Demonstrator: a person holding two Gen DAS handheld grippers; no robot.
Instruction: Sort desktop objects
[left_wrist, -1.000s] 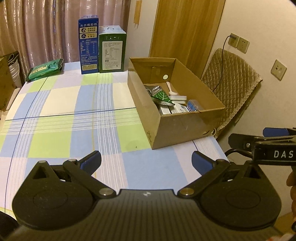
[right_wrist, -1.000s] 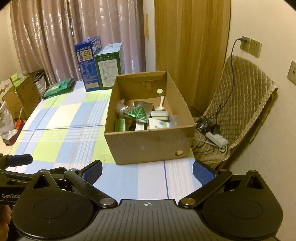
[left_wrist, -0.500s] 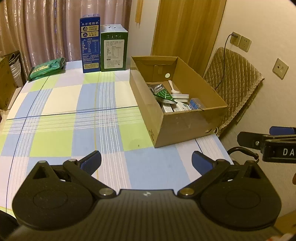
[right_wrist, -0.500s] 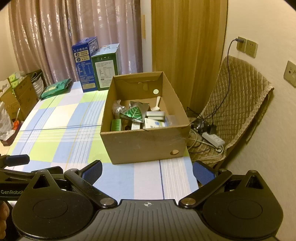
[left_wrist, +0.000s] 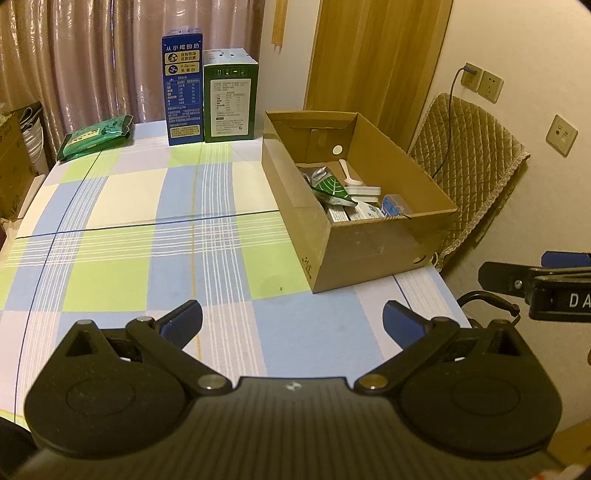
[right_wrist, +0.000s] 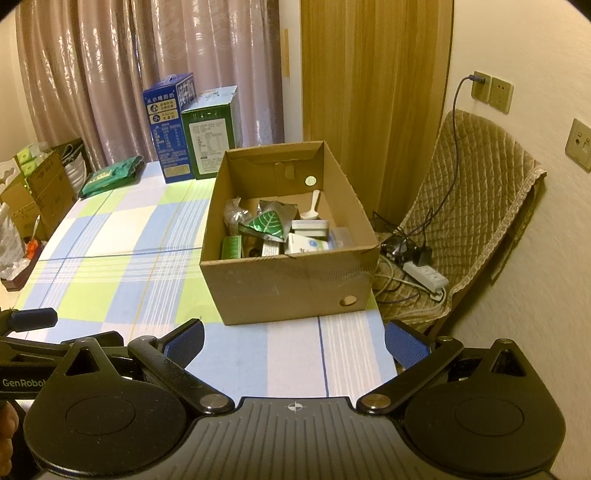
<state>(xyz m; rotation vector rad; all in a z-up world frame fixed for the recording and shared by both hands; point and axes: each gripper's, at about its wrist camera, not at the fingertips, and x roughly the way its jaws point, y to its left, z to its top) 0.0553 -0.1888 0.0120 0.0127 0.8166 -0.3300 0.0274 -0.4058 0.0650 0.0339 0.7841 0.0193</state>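
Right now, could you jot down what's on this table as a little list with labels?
surface: checked tablecloth
cardboard box: open top, near the table's right edge, holding small packets and a white spoon
back edge: blue carton and green carton, upright, side by side
far left corner: green packet, lying flat
left gripper: jaws open, empty
right gripper: jaws open, empty

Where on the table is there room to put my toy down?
The checked tablecloth is bare from the cardboard box across to the green packet and blue carton. Inside the box it is crowded with packets.
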